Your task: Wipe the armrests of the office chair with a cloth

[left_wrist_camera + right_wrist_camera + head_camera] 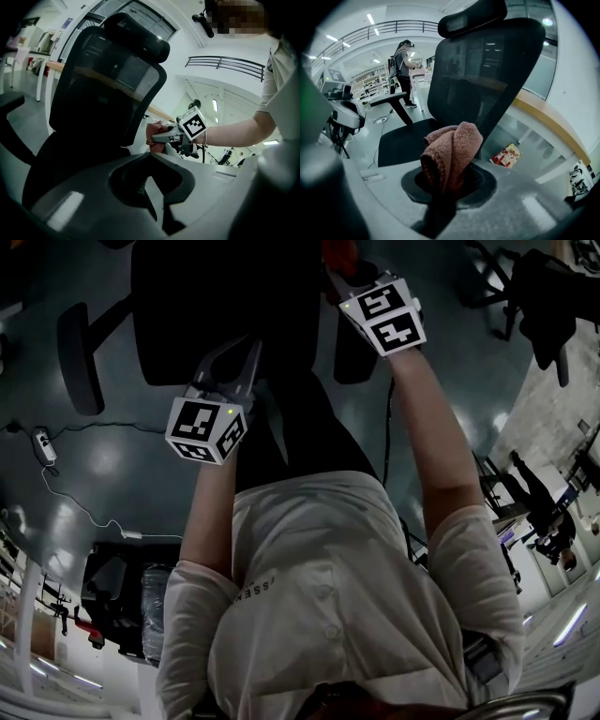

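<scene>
**Cloth clamped, chair unbraced: armrest wipe could slip**

A person stands over a black mesh-backed office chair w/ a gripper in each hand. The R gripper is clamped on a pinkish-brown cloth, bunched into a folded wad that pokes out past the jaws. It sits at the chair's side, by the edge of the backrest and next to the near armrest. Whether cloth & armrest touch can't be told. The L gripper hangs at the chair's front, jaws together, nothing between them. The far armrest juts out on the chair's opposite side, well apart from both grippers.

Likely trouble, judged from here:
- The wad offers only a small rounded face, so a pass may miss parts of the pad.
- Drag along the pad could tug the cloth out of the jaws, esp. if only a fold is pinched.
- W/ the L gripper not bracing the chair, a firm push may swivel or roll it away.
- Hard jaw tips could scrape the pad if the cloth folds back.
</scene>
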`<state>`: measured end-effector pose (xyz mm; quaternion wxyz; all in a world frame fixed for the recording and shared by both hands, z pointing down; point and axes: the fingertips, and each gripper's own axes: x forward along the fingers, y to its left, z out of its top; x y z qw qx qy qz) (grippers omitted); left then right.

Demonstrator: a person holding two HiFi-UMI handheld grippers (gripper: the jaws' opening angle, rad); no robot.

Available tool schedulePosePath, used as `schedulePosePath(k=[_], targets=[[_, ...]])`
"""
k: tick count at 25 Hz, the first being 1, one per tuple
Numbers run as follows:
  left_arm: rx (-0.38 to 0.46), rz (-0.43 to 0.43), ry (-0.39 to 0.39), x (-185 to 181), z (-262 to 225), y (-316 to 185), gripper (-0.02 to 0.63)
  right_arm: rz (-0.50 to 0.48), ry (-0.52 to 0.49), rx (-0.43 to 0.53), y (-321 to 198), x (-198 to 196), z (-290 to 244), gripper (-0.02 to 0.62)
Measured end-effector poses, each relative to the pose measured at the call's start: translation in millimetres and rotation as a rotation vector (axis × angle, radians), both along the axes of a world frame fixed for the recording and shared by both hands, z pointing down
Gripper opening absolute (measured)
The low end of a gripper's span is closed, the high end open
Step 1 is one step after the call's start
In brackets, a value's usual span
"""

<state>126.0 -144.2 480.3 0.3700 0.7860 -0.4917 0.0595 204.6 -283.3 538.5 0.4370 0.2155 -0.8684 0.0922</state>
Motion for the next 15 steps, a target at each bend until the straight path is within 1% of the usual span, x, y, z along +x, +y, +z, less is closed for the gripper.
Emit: schedulePosePath(k=[2,6,10,15], targets=[[0.008,0.015,-0.002,-1,-2,6,0.017,0.006,0.000,0.003,11,1,-1,0.051],[0.020,0.052,-0.005,0,-6,21,0.017,0.063,0.001,-0.014,33,10,-3,0.051],[0.032,0.073,-0.009,-7,-10,39,0.017,0.095,0.001,-0.019,62,14,-4,0.051],[0.037,0.107,-0.009,-6,-11,62,0.017,0.135,-0.004,-0.025,97,25,-4,0.051]])
